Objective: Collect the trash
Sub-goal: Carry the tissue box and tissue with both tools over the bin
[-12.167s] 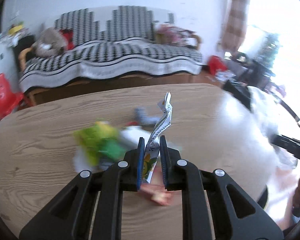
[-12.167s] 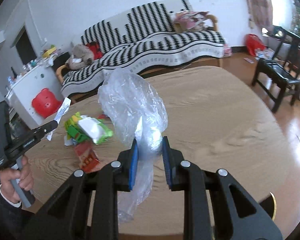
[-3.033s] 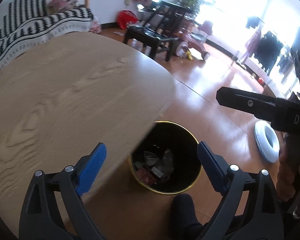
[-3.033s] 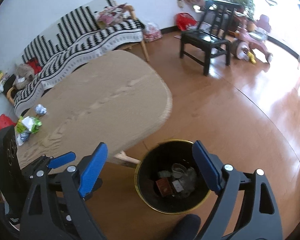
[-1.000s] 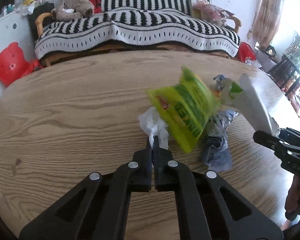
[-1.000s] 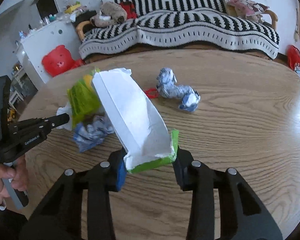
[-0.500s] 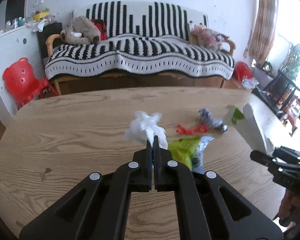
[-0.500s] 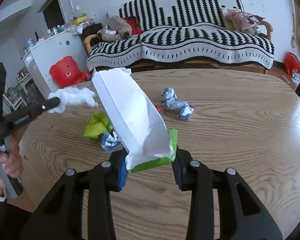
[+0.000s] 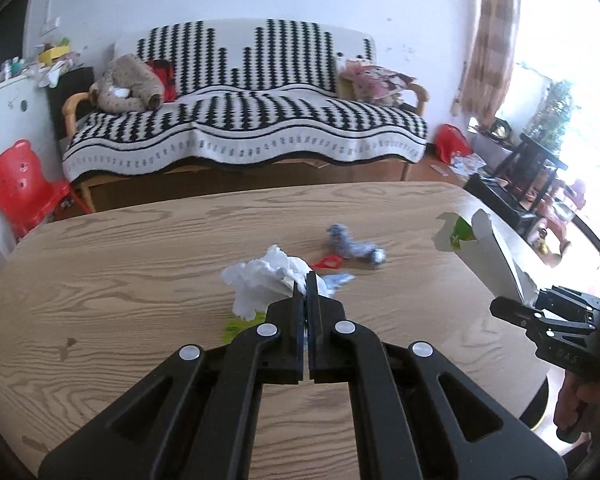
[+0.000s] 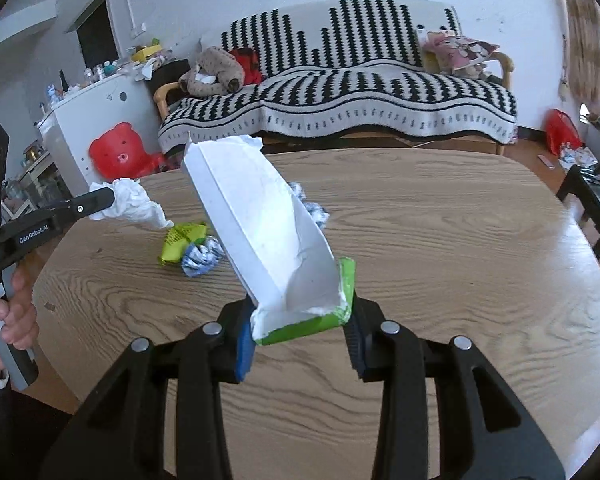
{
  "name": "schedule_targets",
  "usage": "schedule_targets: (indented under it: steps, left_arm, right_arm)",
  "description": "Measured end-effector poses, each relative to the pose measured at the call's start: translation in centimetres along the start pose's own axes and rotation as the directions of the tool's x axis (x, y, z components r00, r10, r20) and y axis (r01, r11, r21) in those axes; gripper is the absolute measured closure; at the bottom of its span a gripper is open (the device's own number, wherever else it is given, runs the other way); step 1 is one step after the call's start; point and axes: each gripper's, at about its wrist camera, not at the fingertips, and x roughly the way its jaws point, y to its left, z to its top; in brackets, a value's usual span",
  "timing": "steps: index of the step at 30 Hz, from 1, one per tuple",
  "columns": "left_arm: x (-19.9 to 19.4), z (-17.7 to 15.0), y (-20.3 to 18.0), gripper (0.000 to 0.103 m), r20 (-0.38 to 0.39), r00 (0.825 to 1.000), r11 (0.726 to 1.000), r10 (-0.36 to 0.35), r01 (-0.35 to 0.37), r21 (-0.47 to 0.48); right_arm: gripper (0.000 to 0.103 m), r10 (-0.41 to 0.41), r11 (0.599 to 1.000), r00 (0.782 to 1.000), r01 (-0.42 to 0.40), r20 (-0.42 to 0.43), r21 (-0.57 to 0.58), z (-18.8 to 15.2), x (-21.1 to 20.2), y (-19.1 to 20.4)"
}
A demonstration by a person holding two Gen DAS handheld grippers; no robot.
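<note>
Two grippers, both loaded up right now. My left gripper (image 9: pixel 305 280) has its jaws pinched all the way together on a crumpled white tissue (image 9: pixel 260 280), which sticks out to the left of the tips and hangs in the air above the table (image 9: pixel 100 280), clear of the wood. My right gripper (image 10: pixel 300 320) is partly open, its blue pads pressing the sides of a torn-open carton (image 10: pixel 268 232), white inside with a green outer face, tilted up and away from me with the ragged end on top. You can see that same carton from the left camera, over by the table's right edge. Under and past the tissue, toward the middle of the table, there's more trash lying loose: a yellow-green wrapper (image 10: pixel 182 236) touching a crumpled blue-and-white wrapper (image 10: pixel 202 254), a little red scrap (image 9: pixel 327 263), and a twisted blue-grey wad (image 9: pixel 356 246) further toward the far edge. Beyond the table is a sofa (image 9: pixel 244 120) with a black-and-white throw, and a red bear-shaped chair (image 9: pixel 20 184) sits off the far left corner.
</note>
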Motion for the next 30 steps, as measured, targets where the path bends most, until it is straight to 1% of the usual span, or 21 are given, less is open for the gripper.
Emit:
schedule_targets:
  steps: [1,6,9,12,18,19,22,24,27,28,30]
  left_arm:
    - [0.0,0.0,-0.5,0.103,0.001,1.000,1.000,-0.008,0.008,0.006]
    - [-0.2,-0.2,-5.7,0.103,-0.001,0.996,0.994,-0.093,0.093,0.059]
    - [-0.3,-0.7,-9.6,0.103,-0.011,0.988,0.983,-0.152,0.152,0.104]
    - [-0.3,-1.5,-13.7,0.103,-0.023,0.978,0.966,-0.208,0.210,0.154]
    - [-0.2,-3.4,-21.7,0.103,-0.066,0.943,0.915,-0.325,0.332,0.230]
    - [-0.3,-3.9,-23.4,0.103,-0.077,0.934,0.901,-0.349,0.357,0.246]
    - [-0.4,-5.0,-26.9,0.103,-0.099,0.913,0.869,-0.395,0.407,0.280]
    - [-0.5,-6.0,-29.5,0.103,-0.121,0.894,0.842,-0.431,0.447,0.303]
    - [-0.1,-7.3,-32.5,0.103,-0.156,0.869,0.809,-0.469,0.494,0.320]
    - [0.0,-7.6,-33.1,0.103,-0.164,0.864,0.802,-0.475,0.502,0.322]
    - [0.4,-8.7,-34.9,0.103,-0.192,0.848,0.783,-0.494,0.530,0.325]
  right_arm:
    - [0.066,-0.011,1.000,1.000,0.011,0.004,0.004,-0.3,-0.8,-0.6]
    - [0.066,-0.064,0.998,0.998,0.063,0.018,0.026,-1.7,-4.3,-3.7]
    - [0.066,-0.102,0.994,0.994,0.101,0.027,0.045,-2.8,-6.9,-6.1]
    - [0.066,-0.136,0.989,0.990,0.134,0.033,0.064,-3.8,-9.2,-8.0]
    - [0.066,-0.221,0.969,0.975,0.216,0.031,0.118,-7.3,-14.2,-12.9]
    - [0.066,-0.232,0.966,0.972,0.227,0.030,0.127,-7.9,-14.9,-13.6]
    - [0.066,-0.271,0.951,0.962,0.265,0.021,0.160,-10.2,-17.2,-15.9]
    - [0.066,-0.291,0.941,0.957,0.285,0.009,0.181,-11.7,-18.3,-17.4]
    - [0.066,-0.325,0.919,0.946,0.320,-0.018,0.228,-14.4,-20.3,-20.5]
    - [0.066,-0.331,0.913,0.943,0.327,-0.026,0.243,-15.2,-20.7,-21.2]
    - [0.066,-0.343,0.898,0.938,0.343,-0.050,0.277,-17.0,-21.7,-23.0]
